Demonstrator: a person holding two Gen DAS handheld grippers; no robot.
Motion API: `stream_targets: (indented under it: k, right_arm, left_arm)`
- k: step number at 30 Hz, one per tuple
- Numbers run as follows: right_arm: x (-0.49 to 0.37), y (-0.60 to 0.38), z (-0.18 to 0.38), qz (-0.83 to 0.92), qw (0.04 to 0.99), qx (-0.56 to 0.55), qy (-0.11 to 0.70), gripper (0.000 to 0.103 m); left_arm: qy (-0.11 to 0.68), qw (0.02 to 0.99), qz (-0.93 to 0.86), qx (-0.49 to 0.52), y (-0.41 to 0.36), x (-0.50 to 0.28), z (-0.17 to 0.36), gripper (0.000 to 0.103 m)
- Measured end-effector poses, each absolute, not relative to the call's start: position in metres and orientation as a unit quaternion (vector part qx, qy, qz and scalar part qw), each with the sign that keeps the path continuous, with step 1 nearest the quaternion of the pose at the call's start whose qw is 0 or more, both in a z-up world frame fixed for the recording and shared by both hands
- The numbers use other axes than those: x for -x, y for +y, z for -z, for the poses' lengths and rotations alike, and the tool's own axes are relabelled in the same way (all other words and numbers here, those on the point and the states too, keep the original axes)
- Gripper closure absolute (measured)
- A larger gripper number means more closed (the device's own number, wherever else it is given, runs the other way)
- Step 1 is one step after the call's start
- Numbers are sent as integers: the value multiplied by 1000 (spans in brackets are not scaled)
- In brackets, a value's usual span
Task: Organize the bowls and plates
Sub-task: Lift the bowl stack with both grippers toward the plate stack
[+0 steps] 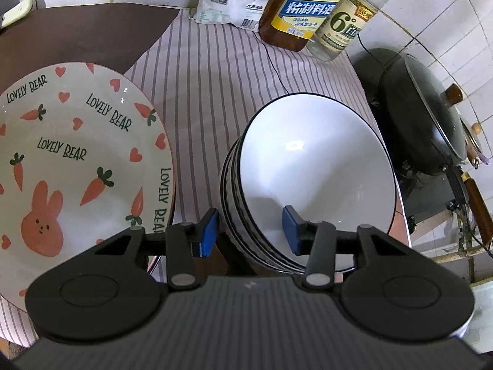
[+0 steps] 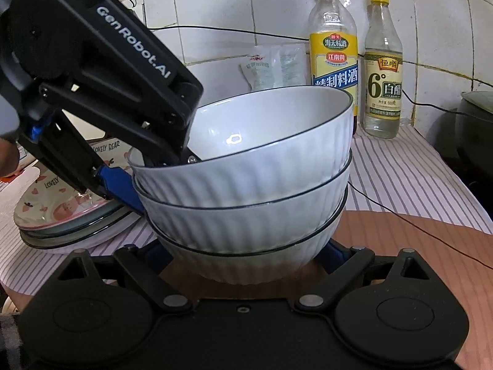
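right gripper (image 2: 243,256) spread wide round the bottom of the bowl stack (image 2: 246,185) – pads hidden, can't tell if touching. left gripper (image 1: 251,231) straddles the top rim, spread. plates (image 1: 77,154) stacked just beside, on striped cloth (image 1: 215,92).

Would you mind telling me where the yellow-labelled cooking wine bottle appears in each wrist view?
Left wrist: yellow-labelled cooking wine bottle at top centre-right, behind the stack of white ribbed bowls.
Right wrist: upper right of centre, behind the same stack.
Shared landmark: the clear white vinegar bottle stands just right of it in both.
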State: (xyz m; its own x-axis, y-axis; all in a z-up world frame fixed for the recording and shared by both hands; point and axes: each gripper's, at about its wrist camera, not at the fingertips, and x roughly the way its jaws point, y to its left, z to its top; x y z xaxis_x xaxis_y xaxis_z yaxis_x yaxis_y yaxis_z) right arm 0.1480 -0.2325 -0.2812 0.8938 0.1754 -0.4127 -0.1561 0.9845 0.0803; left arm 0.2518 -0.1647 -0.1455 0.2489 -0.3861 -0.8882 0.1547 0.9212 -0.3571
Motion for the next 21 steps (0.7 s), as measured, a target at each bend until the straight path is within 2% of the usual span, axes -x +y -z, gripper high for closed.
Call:
stream_targets:
  k: [11,21]
  right_arm:
    - [-138,-227,277,-75,978,-8,192,6]
    - [-132,-217,248,-88,982,9,165,6]
  left_arm:
    - [579,788,182,102,-158,-247,137,60]
    - [547,812,188,75,-151,-240,94,60]
